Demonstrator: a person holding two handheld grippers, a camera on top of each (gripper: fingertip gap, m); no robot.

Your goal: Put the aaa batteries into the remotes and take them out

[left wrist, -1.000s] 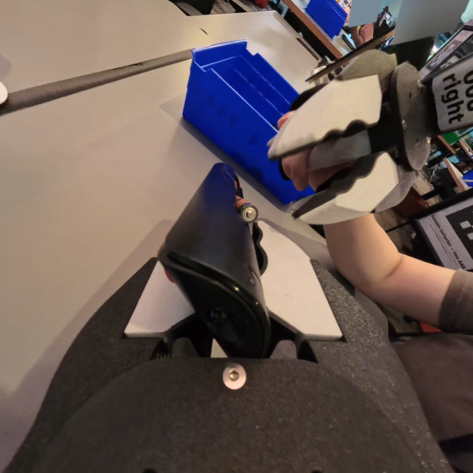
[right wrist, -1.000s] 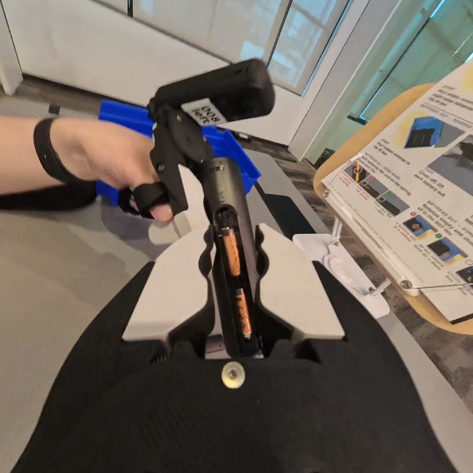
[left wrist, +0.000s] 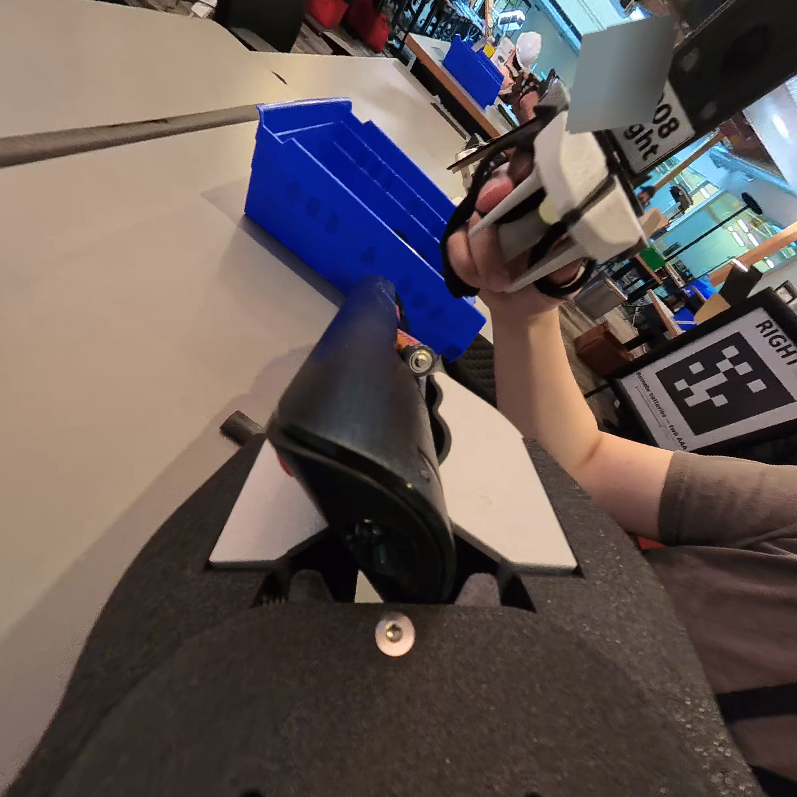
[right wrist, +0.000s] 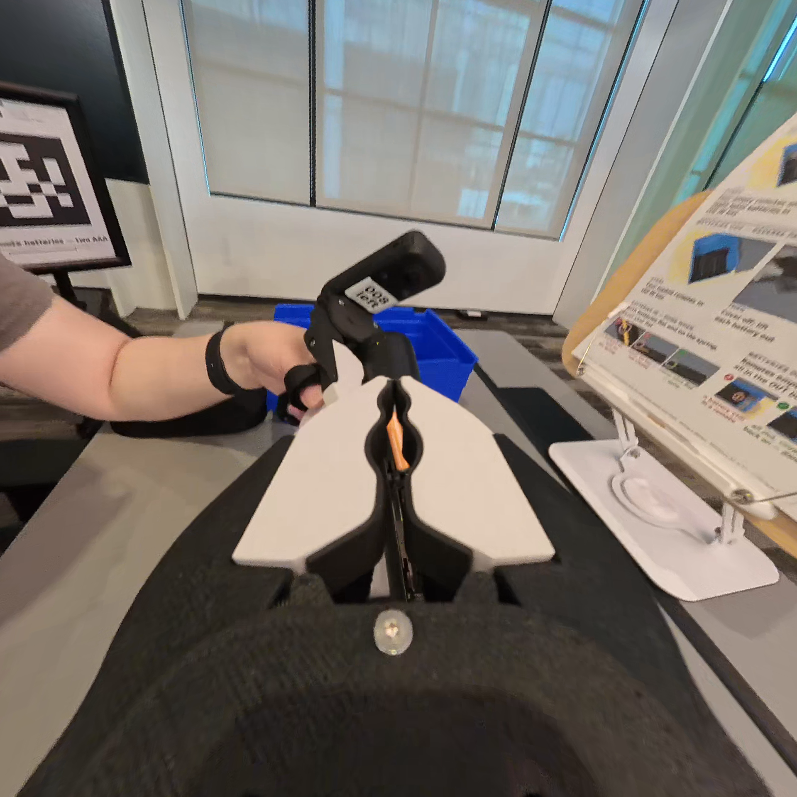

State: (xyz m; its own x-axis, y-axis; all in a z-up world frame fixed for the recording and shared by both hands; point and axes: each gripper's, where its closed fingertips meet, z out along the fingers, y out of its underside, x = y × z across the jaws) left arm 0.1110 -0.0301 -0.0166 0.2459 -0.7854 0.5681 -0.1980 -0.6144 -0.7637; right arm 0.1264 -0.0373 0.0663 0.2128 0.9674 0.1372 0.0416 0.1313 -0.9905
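A workshop-like lab — blue bins, marker boards (several workbenches).

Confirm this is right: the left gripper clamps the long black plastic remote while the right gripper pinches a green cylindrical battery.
Not quite: the cylindrical battery in the right gripper is orange, not green, as the right wrist view shows. The left gripper does clamp the long black plastic remote.

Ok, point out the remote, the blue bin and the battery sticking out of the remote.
remote (left wrist: 358, 435): left wrist view, black back shell.
blue bin (left wrist: 345, 224): left wrist view, near side wall.
battery (left wrist: 420, 359): left wrist view, metal end cap.
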